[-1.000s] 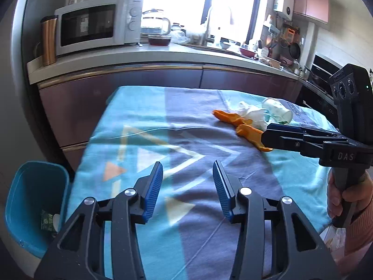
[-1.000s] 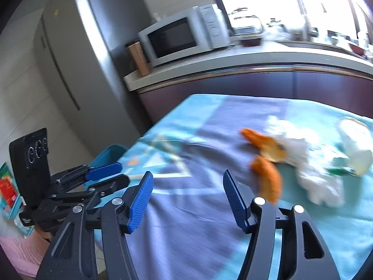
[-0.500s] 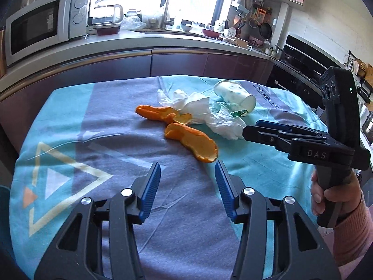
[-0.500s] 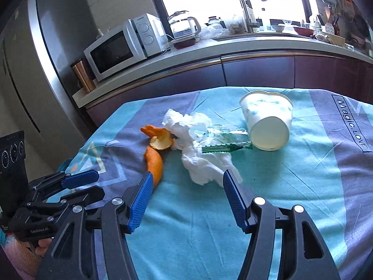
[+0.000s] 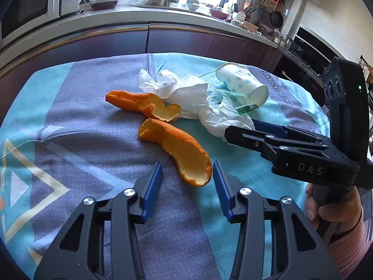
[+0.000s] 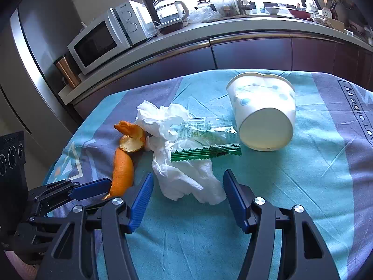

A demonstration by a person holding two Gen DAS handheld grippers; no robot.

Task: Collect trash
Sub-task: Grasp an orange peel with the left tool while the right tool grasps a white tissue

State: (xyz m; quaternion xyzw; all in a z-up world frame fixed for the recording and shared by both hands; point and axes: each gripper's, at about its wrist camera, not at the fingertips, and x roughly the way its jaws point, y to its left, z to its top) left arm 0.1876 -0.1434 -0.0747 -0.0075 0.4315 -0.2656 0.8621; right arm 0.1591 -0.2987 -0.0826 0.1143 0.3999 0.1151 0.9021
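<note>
Trash lies on a blue patterned tablecloth (image 5: 70,140). Two orange peels: a near one (image 5: 179,151) and a far one (image 5: 139,103). A crumpled white tissue (image 6: 184,182), a green-edged clear wrapper (image 6: 205,149) and a tipped paper cup (image 6: 263,114) lie to their right. My left gripper (image 5: 187,172) is open, its blue fingers on either side of the near peel's end. My right gripper (image 6: 188,184) is open, its fingers on either side of the tissue's near end. The right gripper also shows in the left wrist view (image 5: 235,130).
A kitchen counter (image 6: 209,35) runs behind the table with a microwave (image 6: 109,37), a glass kettle (image 6: 170,11) and a copper tumbler (image 6: 66,71). A fridge (image 6: 37,70) stands at the left.
Both grippers have swung from the table's left side toward the trash and moved in close. The left now straddles the near peel, the right straddles the tissue. Both stay open.
</note>
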